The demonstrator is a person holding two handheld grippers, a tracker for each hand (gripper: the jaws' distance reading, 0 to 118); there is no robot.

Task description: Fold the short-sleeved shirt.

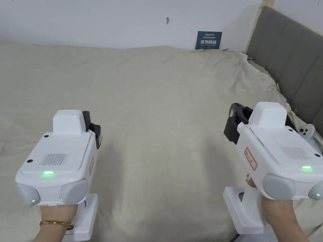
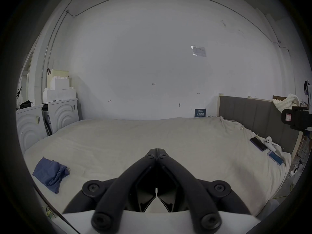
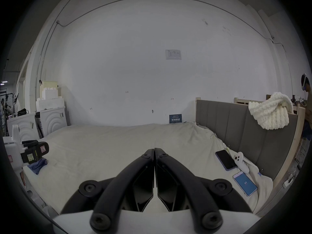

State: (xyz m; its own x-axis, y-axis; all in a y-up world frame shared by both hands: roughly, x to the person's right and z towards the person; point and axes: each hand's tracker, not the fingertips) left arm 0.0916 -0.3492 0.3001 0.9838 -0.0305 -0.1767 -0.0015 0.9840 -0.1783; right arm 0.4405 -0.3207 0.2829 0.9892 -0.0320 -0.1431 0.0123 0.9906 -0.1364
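Note:
A blue short-sleeved shirt [image 2: 50,174] lies crumpled near the left edge of the beige bed [image 2: 135,136]; in the right gripper view a corner of the shirt [image 3: 38,165] peeks out below the left gripper's body. My left gripper [image 2: 157,150] is held above the bed, its jaws pressed together with nothing between them. My right gripper [image 3: 154,149] hovers to the right, jaws likewise closed and empty. In the head view the left gripper [image 1: 93,129] and the right gripper [image 1: 235,121] are side by side over the bare sheet, each in a hand.
A grey padded headboard [image 1: 290,60] borders the bed on the right, with a white knitted blanket [image 3: 270,114] draped over it. Two phones [image 3: 226,160] and a white controller [image 3: 241,161] lie by the headboard. White washing machines [image 2: 50,119] stand beyond the left side.

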